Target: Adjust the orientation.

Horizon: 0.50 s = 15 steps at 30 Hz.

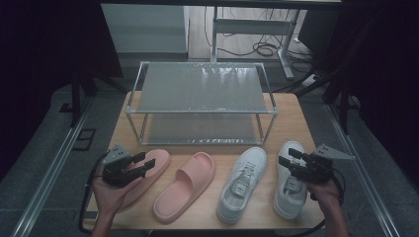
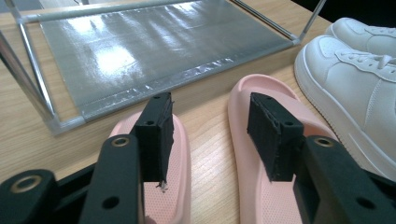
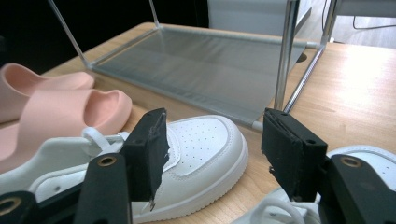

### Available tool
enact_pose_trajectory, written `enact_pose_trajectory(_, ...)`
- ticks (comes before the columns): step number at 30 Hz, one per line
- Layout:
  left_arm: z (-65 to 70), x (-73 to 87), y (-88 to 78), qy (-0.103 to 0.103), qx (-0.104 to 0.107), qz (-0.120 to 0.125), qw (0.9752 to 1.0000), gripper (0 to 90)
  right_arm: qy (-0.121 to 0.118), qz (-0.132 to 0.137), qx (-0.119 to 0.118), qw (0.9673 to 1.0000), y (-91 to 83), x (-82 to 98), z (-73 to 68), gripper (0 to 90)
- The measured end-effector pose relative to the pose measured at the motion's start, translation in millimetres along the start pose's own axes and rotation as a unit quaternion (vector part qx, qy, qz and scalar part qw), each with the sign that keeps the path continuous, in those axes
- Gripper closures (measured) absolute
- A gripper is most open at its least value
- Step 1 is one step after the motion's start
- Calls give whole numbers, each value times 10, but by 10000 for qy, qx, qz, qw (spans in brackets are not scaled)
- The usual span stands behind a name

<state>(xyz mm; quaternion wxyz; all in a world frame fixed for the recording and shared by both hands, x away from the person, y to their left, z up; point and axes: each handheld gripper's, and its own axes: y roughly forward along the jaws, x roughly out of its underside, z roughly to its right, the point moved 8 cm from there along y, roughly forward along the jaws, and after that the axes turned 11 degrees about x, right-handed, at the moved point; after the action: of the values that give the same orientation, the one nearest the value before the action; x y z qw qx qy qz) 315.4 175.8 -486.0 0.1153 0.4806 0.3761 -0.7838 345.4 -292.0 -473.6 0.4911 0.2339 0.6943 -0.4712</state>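
We get ready to pick up the shoes

Our left gripper (image 1: 140, 163) hangs wide open and empty over the far-left pink slipper (image 1: 148, 174); our right gripper (image 1: 287, 157) hangs wide open and empty over the far-right white sneaker (image 1: 290, 185). All the shoes sit in a row before the rack (image 1: 202, 102). We should drop low and pinch each shoe's side wall.

Black tongs (image 1: 140, 163), brass screws, grey plates, black cables
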Motion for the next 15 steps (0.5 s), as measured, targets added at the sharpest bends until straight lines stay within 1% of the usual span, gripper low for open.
enact_pose_trajectory(2, 4, 11, 11, -7, 17, -32, 10000, 528, -7, 31, 21, 10000, -16, 0, 15, 422)
enact_pose_trajectory(5, 16, 30, 28, 11, 33, -58, 10000, 584, 63, 48, 11, 10000, -29, 23, 46, 422)
enact_pose_trajectory(6, 24, 34, 34, 34, 48, -57, 10000, 606, 44, 38, 35, 10000, -23, 34, 46, 422)
enact_pose_trajectory(9, 52, 52, 48, 87, 109, -62, 9999, 684, -106, 33, 86, 9999, -10, 43, 7, 421)
enact_pose_trajectory(10, 63, 62, 52, 124, 111, -83, 9998, 748, -202, 10, 82, 9998, 0, 39, -25, 419)
enact_pose_trajectory(11, 69, 66, 53, 138, 115, -91, 9998, 748, -202, 10, 82, 9998, 0, 39, -25, 419)
enact_pose_trajectory(15, 121, 59, 20, 205, 157, -67, 9996, 846, -320, -32, 58, 9995, -5, 37, -99, 416)
